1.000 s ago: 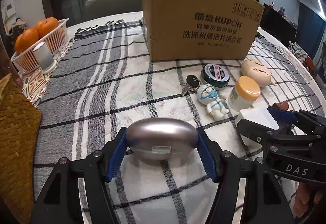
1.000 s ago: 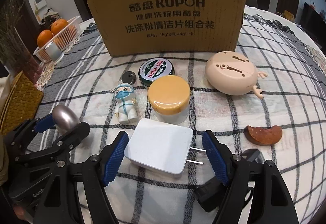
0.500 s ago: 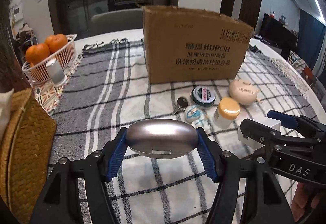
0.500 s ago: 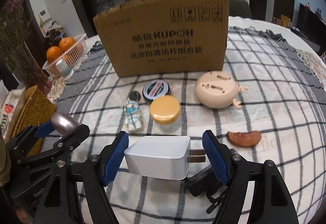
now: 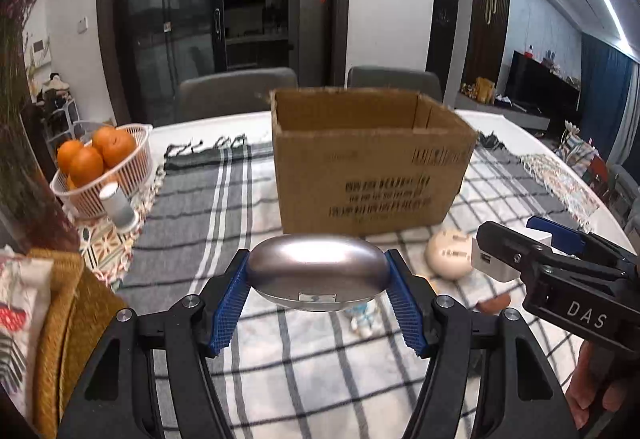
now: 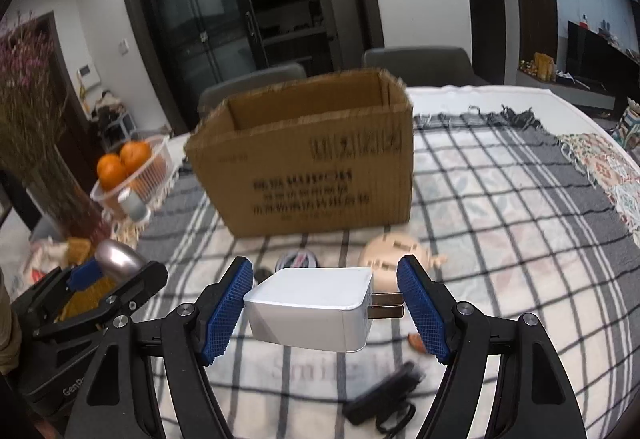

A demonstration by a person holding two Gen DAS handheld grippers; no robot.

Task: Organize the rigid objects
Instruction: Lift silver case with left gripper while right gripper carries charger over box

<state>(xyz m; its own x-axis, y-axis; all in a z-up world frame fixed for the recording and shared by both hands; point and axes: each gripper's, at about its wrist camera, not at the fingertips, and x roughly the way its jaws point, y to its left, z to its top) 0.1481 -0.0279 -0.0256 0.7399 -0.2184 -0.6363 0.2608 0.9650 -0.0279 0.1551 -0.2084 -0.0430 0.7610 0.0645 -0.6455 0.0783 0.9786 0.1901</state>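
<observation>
My left gripper [image 5: 316, 287] is shut on a silver oval case [image 5: 318, 273], held in the air above the checked tablecloth. My right gripper [image 6: 326, 307] is shut on a white plug-in charger [image 6: 310, 309], its left pad on the body and its right pad on the prong tips. Each gripper shows in the other's view: the right gripper [image 5: 532, 243] with the charger, the left gripper [image 6: 108, 271] with the case. An open cardboard box [image 5: 368, 163] [image 6: 308, 155] stands ahead on the table. Below lie a beige round toy [image 5: 448, 251] [image 6: 390, 253], a round tin [image 6: 298, 261], a small figurine [image 5: 362, 315] and a brown piece [image 6: 416, 341].
A white basket of oranges [image 5: 106, 167] [image 6: 134, 169] and a small white cylinder [image 5: 118, 205] stand at the left. A woven yellow box [image 5: 68, 323] is at the near left. A black item [image 6: 382, 401] lies near the front. Grey chairs [image 5: 236, 91] stand behind the table.
Both grippers have risen from the table with the case and the charger held. The box's open top has come into sight, and the items on the cloth look smaller and lower.
</observation>
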